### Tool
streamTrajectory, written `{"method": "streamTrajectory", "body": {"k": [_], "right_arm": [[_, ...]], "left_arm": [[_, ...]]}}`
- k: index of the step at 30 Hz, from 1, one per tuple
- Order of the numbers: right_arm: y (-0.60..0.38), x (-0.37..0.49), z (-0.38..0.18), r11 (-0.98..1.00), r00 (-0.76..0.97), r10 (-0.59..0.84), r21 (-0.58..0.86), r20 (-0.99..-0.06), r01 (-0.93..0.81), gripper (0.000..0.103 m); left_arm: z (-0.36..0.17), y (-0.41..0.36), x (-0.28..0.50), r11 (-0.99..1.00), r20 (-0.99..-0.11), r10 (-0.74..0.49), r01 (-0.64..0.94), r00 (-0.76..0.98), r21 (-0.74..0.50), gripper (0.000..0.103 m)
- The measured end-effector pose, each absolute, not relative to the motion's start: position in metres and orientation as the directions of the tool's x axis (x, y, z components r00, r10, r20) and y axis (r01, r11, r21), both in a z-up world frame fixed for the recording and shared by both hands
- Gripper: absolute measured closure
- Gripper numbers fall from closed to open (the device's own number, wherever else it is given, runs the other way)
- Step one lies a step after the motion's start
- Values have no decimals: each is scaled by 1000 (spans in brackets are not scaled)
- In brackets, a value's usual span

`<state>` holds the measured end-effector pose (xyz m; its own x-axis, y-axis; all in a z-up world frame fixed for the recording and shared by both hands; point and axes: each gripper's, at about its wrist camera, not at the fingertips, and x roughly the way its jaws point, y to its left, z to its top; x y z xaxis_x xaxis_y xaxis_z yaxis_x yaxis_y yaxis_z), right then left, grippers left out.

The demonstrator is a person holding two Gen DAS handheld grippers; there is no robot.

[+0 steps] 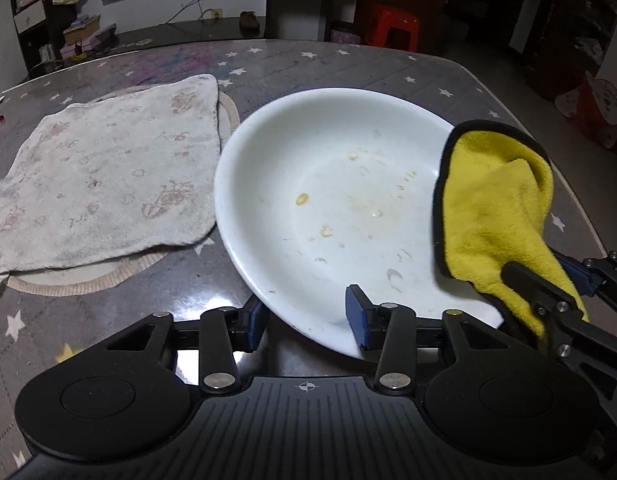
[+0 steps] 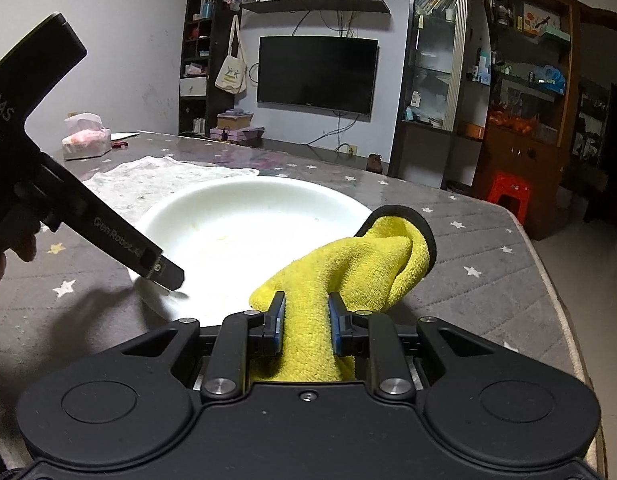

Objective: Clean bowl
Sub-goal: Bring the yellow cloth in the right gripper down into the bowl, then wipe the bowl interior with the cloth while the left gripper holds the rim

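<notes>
Right gripper (image 2: 305, 326) is clamped on the yellow cloth (image 2: 356, 264), which bunches forward toward the upper right of its view, hanging at the bowl's right rim. Left gripper (image 1: 306, 322) has its fingers spread wide, straddling the near rim of the white bowl (image 1: 332, 184) without pinching it yet. The greasy spots sit mid-frame, left of the cloth, so I'd guess the wipe sweeps leftward.

Left gripper (image 1: 306, 320) matte black, blue ribbed pads (image 1: 358, 322), silver pivot screws, ribbed housing with a white crosshair mark, right gripper (image 2: 306, 322) likewise black with blue pads, white "GenRobot" and "DAS" lettering along the left gripper's body
</notes>
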<state>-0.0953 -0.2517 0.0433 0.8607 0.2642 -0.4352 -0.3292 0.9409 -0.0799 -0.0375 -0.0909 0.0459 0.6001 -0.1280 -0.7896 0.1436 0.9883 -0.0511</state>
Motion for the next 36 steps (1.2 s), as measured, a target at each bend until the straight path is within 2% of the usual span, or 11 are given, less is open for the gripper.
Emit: {"method": "streamTrajectory", "body": {"k": [24, 36], "right_arm": [[-260, -33, 37, 934, 875, 179, -201, -449, -295, 80], [-252, -47, 40, 922, 865, 161, -241, -475, -304, 80]], "left_arm": [[40, -94, -8, 980, -784, -68, 188, 617, 63, 63], [40, -95, -2, 977, -783, -58, 197, 620, 84, 62]]}}
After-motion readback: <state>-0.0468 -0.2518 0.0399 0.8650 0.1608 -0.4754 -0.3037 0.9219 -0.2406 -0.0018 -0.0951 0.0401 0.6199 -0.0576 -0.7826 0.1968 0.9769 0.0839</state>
